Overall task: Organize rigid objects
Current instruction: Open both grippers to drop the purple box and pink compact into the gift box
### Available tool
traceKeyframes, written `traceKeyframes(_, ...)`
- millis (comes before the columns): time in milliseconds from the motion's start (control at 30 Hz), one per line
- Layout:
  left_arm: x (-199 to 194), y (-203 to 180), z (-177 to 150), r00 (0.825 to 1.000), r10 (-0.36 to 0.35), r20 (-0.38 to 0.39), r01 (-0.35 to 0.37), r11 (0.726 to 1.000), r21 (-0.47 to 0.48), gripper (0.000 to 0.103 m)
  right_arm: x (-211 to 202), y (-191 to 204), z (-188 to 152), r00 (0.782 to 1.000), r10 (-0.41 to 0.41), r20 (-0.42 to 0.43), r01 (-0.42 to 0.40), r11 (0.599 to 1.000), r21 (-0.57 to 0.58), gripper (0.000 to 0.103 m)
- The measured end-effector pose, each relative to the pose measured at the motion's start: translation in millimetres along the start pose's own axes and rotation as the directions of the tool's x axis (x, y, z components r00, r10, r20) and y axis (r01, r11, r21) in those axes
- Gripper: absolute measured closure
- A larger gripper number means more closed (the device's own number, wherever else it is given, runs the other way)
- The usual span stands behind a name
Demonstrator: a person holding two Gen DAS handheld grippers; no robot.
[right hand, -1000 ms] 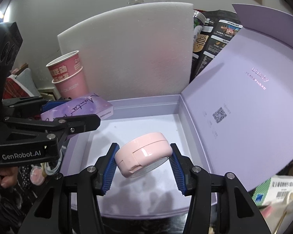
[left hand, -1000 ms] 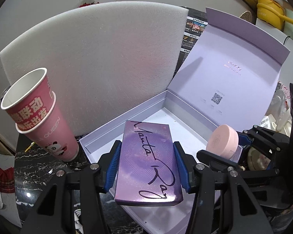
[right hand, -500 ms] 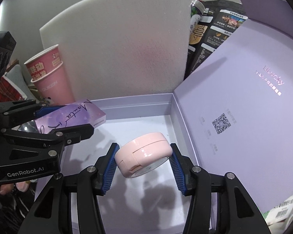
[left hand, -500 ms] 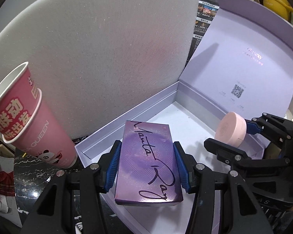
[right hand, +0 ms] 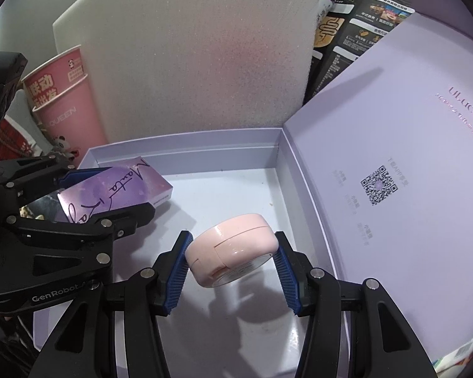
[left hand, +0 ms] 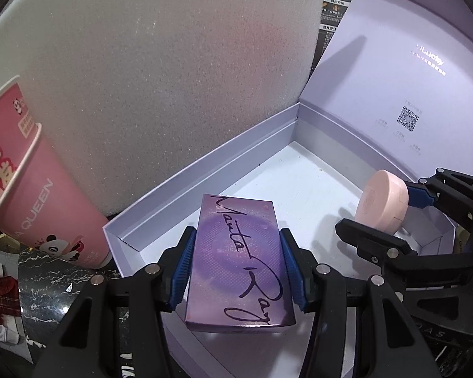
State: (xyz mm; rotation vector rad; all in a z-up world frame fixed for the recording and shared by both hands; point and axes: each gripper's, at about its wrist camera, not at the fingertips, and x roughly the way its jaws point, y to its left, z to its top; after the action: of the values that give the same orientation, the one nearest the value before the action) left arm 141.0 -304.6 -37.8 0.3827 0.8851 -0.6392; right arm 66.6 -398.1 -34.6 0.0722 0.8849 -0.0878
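Observation:
My left gripper (left hand: 236,264) is shut on a flat purple box with black script (left hand: 240,264), held over the left part of an open lavender gift box (left hand: 205,170). The purple box also shows in the right wrist view (right hand: 116,189). My right gripper (right hand: 231,260) is shut on a round pink compact (right hand: 231,249), held tilted above the gift box's white floor (right hand: 224,186). The compact shows at the right in the left wrist view (left hand: 383,201). The gift box's lid (right hand: 410,163) stands open on the right.
A white foam sheet (left hand: 157,78) stands right behind the gift box. Stacked pink paper cups (left hand: 31,195) stand to its left on a dark marbled tabletop (left hand: 47,280). Dark snack packets (right hand: 356,37) lean behind the lid.
Both grippers have moved forward and lower into the open gift box, still holding their objects. The foam sheet and lid look closer.

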Motion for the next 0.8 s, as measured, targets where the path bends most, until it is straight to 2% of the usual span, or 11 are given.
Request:
traceKeyframes(167,8.5,0.8,1.5,0.999,-0.039,-0.002,0.039,0.999,-0.018,0.051,5.4,2.1,-0.2,1.000,-0.009,-0.003,0.009,1.000,0.002,0.052)
traceKeyframes(233,6.9,0.9,-0.3,1.000,-0.031,-0.003,0.030,0.999,-0.020,0.051,6.8,1.8,0.0,1.000,-0.005,-0.004,0.005,1.000,0.003,0.050)
traceKeyframes(333,6.1,4.1,-1.4,1.000,-0.021,-0.010,0.021,0.999,-0.036,0.051,7.6,2.0,2.5,1.000,-0.015,0.002,0.015,1.000,-0.002,0.041)
traceKeyframes(400,4.9,7.2,-2.4,1.000,-0.025,-0.017,0.024,0.998,-0.059,0.051,5.2,-0.2,2.8,1.000,-0.018,0.015,0.018,1.000,0.000,0.030)
traceKeyframes(467,2.5,8.9,-3.5,1.000,-0.027,-0.016,0.025,0.997,-0.069,0.051,-0.6,-0.1,2.6,0.999,-0.030,0.029,0.030,1.000,0.003,0.026)
traceKeyframes(533,-0.2,8.7,-3.5,1.000,-0.016,-0.007,0.015,0.997,-0.072,0.048,-6.3,-1.5,2.3,0.998,-0.038,0.042,0.037,0.999,0.011,0.026)
traceKeyframes(667,-10.8,9.8,-4.8,1.000,0.006,0.013,-0.005,0.997,-0.075,0.028,-16.4,-3.5,2.0,0.997,-0.055,0.058,0.054,0.998,0.019,0.026)
traceKeyframes(800,-20.6,10.6,-5.2,0.999,0.019,0.026,-0.017,0.997,-0.079,0.026,-28.1,-4.1,-0.5,0.995,-0.069,0.078,0.068,0.997,0.026,0.026)
